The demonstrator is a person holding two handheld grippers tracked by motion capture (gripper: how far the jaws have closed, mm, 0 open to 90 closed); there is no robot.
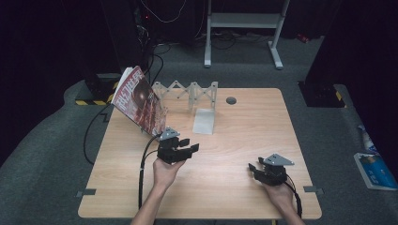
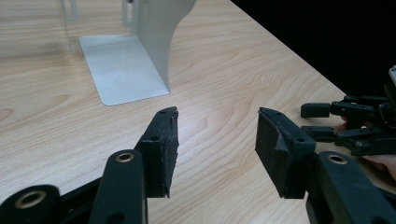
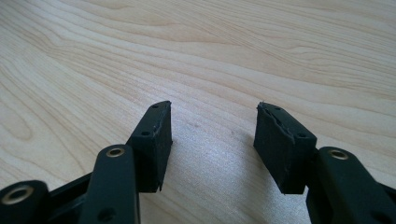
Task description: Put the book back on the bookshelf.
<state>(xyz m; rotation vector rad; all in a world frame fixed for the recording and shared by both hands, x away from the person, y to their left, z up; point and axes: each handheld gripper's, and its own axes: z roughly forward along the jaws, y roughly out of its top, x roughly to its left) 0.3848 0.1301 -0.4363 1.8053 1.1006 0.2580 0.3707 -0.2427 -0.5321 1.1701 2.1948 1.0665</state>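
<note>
My left gripper (image 1: 191, 145) is held just above the wooden table (image 1: 234, 140), left of centre, its jaws open and empty. In the left gripper view it (image 2: 217, 135) points past a grey metal bookend (image 2: 126, 70) that stands on the table. My right gripper (image 1: 252, 169) sits low near the front right, also open with nothing between its jaws. The right gripper view has it (image 3: 215, 126) over bare wood (image 3: 210, 56). It also appears at the right edge of the left gripper view as the right gripper (image 2: 310, 122).
A red-covered magazine (image 1: 141, 101) leans tilted at the table's back left. Behind the bookend (image 1: 205, 119) stands a grey folding lattice rack (image 1: 187, 91). A round grey grommet (image 1: 231, 100) is set in the tabletop. A white stand (image 1: 244, 28) rises behind the table.
</note>
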